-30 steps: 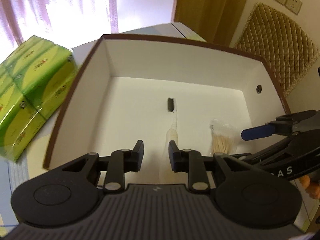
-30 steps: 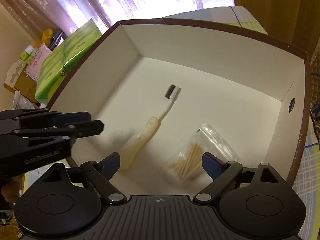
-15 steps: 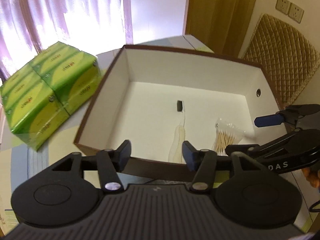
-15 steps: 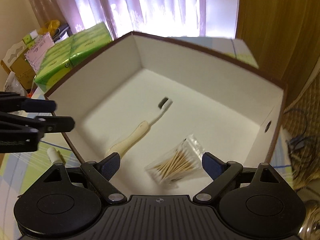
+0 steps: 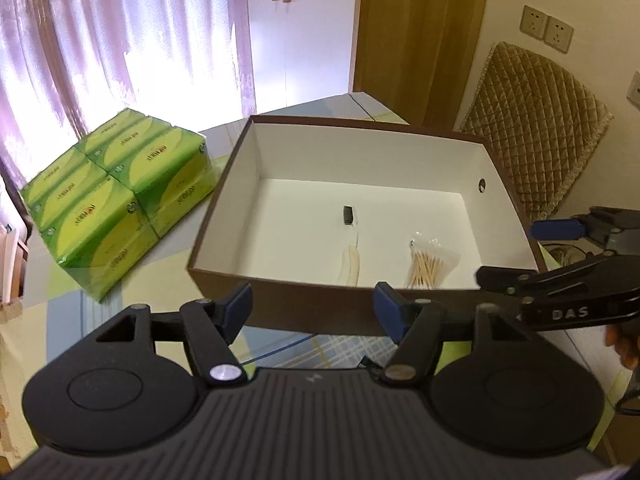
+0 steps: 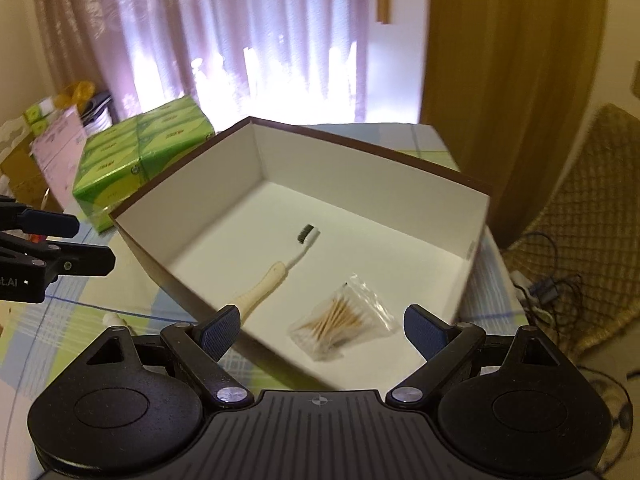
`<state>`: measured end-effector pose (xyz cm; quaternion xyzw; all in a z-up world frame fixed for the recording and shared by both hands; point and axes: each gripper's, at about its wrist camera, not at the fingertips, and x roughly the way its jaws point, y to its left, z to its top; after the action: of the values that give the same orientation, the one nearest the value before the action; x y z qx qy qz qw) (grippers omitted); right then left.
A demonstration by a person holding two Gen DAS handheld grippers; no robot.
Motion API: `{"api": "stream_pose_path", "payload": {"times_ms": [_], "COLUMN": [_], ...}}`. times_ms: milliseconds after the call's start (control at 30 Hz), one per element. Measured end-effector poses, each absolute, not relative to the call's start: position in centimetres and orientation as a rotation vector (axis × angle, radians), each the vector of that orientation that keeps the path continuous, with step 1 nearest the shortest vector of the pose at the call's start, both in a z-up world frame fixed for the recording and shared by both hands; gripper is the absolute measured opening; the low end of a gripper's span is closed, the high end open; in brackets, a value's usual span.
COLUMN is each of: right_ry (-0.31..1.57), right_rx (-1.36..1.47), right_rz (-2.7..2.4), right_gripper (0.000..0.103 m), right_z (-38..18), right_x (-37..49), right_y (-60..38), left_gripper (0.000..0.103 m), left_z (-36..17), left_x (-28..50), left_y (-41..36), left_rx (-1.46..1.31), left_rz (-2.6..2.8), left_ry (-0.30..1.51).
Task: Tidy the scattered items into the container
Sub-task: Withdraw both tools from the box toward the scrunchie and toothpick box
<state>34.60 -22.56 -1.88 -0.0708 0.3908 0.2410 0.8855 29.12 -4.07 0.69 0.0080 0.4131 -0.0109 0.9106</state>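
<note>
Brown outside and white inside, the cardboard box (image 5: 224,184) holds a cream-handled toothbrush (image 6: 276,276) beside a clear bag of cotton swabs (image 6: 340,320). "DAS" is read on the right gripper (image 6: 320,332), whose fingers are spread wide with nothing held. The left gripper (image 5: 314,310) has just been opening, nothing between its fingers.

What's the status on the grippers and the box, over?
Left gripper open, empty, fingers just spread. Right gripper open, empty. Cream-handled toothbrush and clear bag of cotton swabs inside brown white-lined cardboard box. Nothing blocking.
</note>
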Motion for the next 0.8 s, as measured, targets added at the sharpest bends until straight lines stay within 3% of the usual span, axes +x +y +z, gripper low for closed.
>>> {"api": "stream_pose_path", "payload": {"times_ms": [800], "right_ry": [0.736], "right_rx": [-0.073], "right_rz": [0.381], "right_gripper": [0.094], "right_z": [2.2], "right_x": [22.7], "right_y": [-21.8], "left_gripper": [0.065], "left_z": [3.9], "left_x": [18.2], "left_y": [-0.5], "left_rx": [0.043], "left_rz": [-0.072], "left_ry": [0.807]}}
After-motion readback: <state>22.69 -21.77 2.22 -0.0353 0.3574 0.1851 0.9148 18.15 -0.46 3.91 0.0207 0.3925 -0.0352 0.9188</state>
